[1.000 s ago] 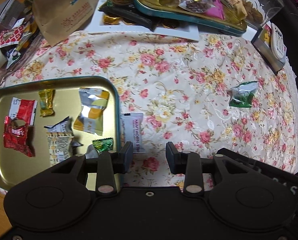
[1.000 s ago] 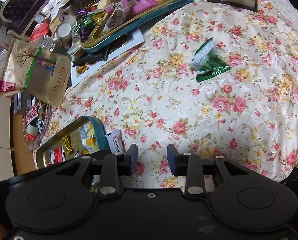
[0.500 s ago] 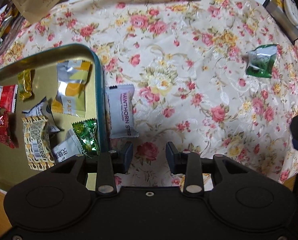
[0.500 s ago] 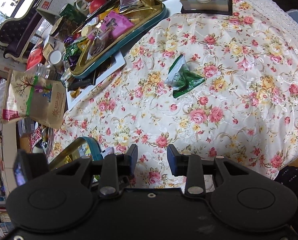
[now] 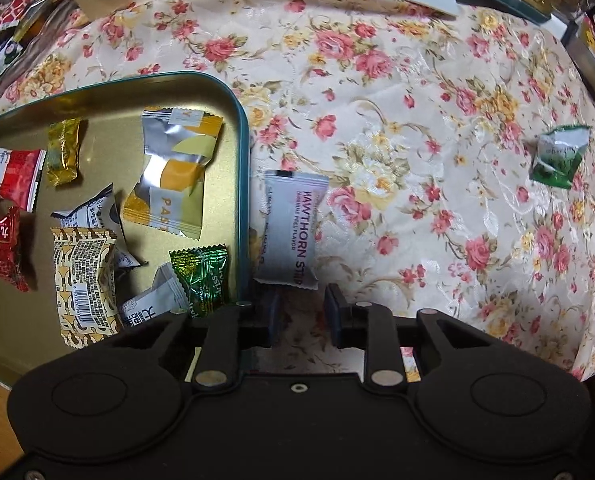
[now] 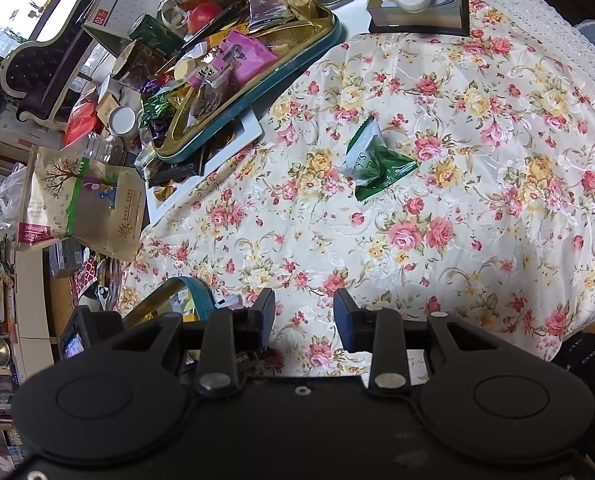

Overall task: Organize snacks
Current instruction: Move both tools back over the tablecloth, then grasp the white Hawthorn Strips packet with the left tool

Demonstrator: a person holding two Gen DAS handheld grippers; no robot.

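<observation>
My left gripper [image 5: 300, 312] has its fingers spread with nothing between them. Just ahead of its left fingertip [image 5: 271, 312] lies the hawthorn strip packet [image 5: 293, 230], a flat white sachet with purple lettering, lying on the floral tablecloth [image 5: 397, 128] against the outer teal rim of the gold tray [image 5: 241, 168]. Left of the fingers, wrapped sweets fill the tray. My right gripper [image 6: 304, 316] is likewise parted and empty. Well ahead of its fingers lies a crumpled green-and-white snack packet [image 6: 375, 162].
</observation>
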